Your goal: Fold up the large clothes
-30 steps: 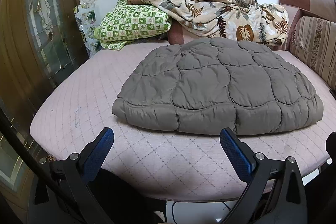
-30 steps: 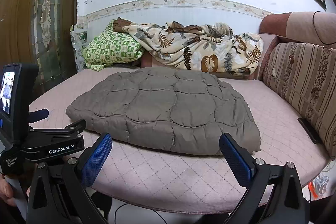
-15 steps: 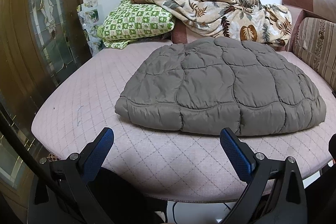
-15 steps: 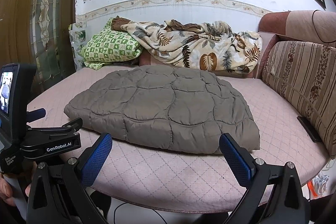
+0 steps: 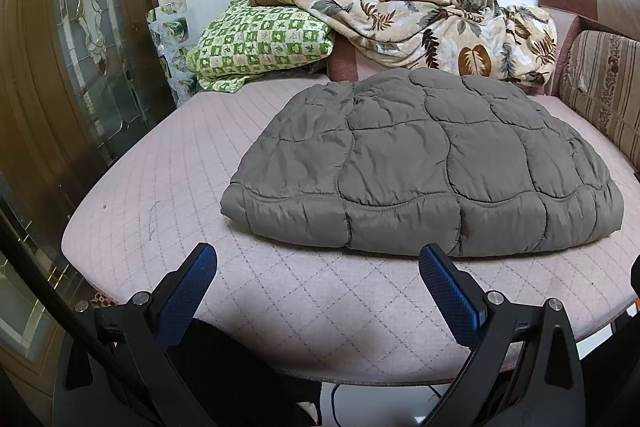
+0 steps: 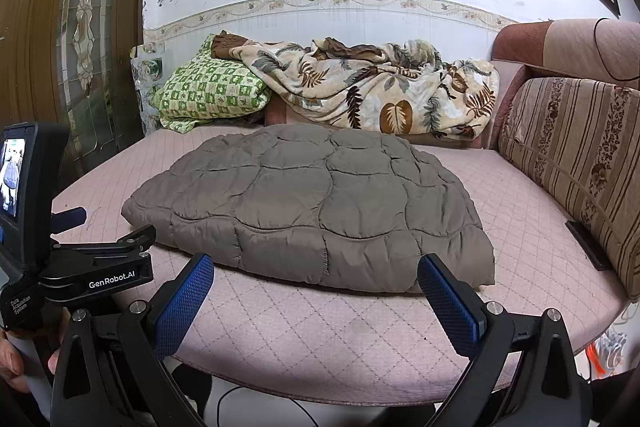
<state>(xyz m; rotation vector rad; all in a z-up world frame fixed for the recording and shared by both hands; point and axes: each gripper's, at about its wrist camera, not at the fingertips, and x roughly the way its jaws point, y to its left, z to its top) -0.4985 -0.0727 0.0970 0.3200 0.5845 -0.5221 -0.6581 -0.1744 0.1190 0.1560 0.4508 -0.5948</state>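
Note:
A grey-brown quilted padded garment (image 5: 420,163) lies folded into a thick rectangle on the pink quilted sofa bed (image 5: 168,195). It also shows in the right wrist view (image 6: 316,203). My left gripper (image 5: 318,263) is open and empty, over the bed's front edge just short of the garment's near edge. My right gripper (image 6: 316,273) is open and empty, at the garment's near edge. The left gripper's body (image 6: 92,275) shows at the left of the right wrist view.
A green checked pillow (image 5: 260,43) and a crumpled leaf-print blanket (image 5: 432,23) lie at the back against the wall. A striped sofa cushion (image 6: 576,163) stands on the right. A dark flat object (image 6: 588,245) lies beside it. A wooden glass door (image 5: 72,67) stands on the left.
Both grippers have drifted slightly, so the garment sits a little higher and further right in the left wrist view. Both stay open, and the garment has not moved.

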